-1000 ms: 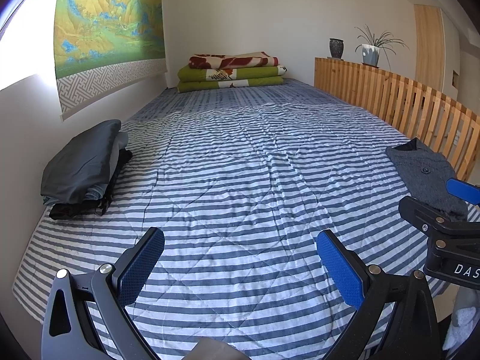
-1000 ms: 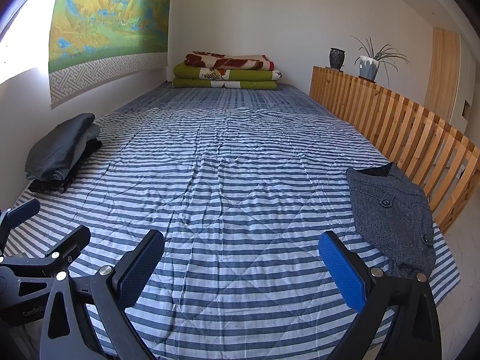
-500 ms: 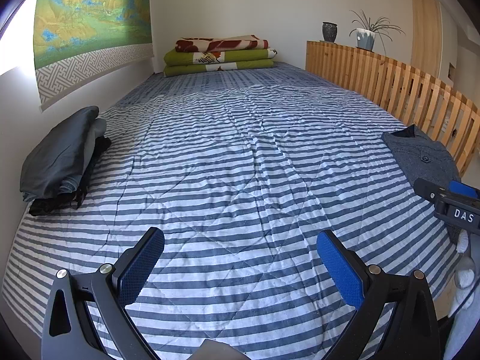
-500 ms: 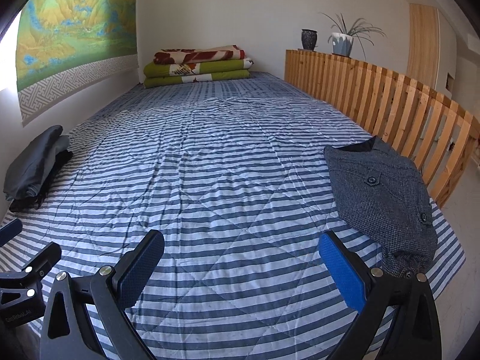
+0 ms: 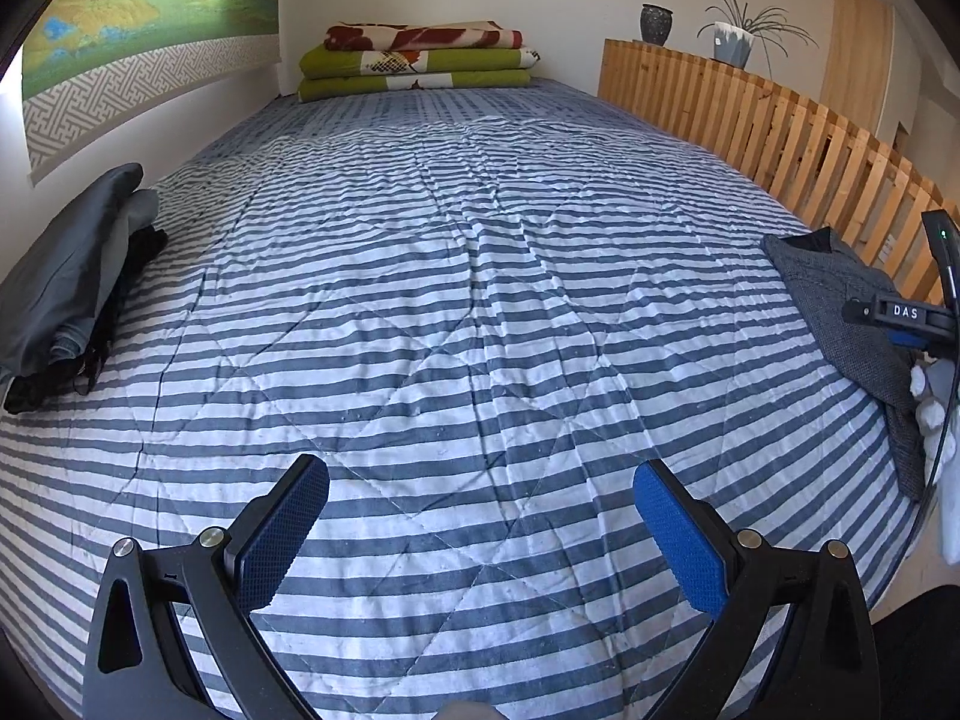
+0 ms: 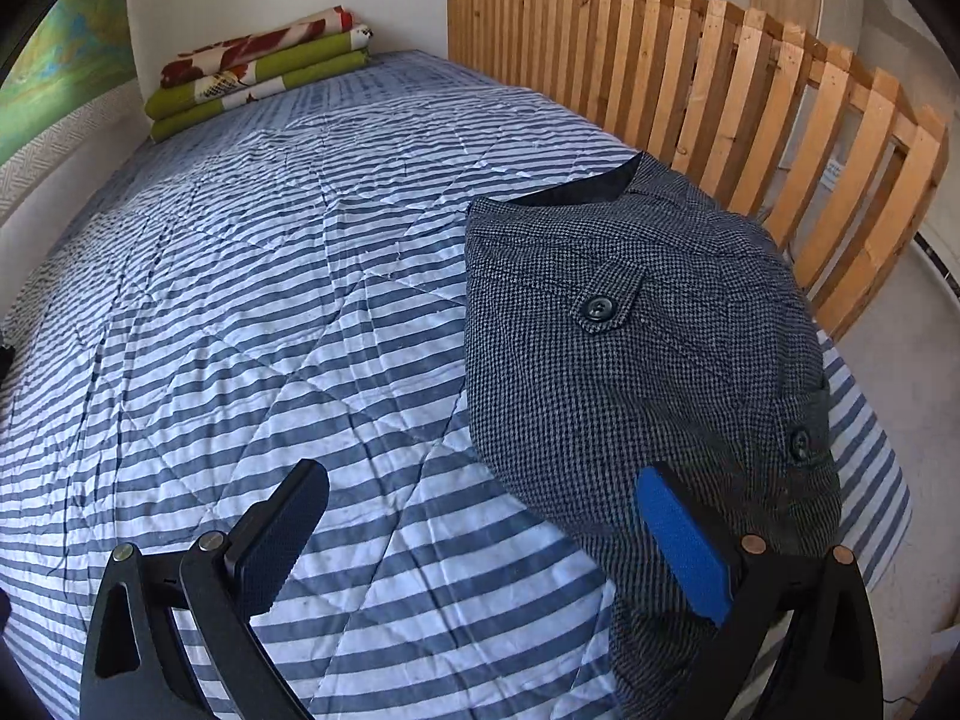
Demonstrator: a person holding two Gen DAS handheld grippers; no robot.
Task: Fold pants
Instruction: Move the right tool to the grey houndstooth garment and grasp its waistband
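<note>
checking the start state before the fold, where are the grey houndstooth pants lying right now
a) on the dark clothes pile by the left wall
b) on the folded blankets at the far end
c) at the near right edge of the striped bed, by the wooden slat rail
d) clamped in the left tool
c: the grey houndstooth pants lie flat on the striped quilt beside the wooden slat rail, just ahead of the open right tool.
</note>
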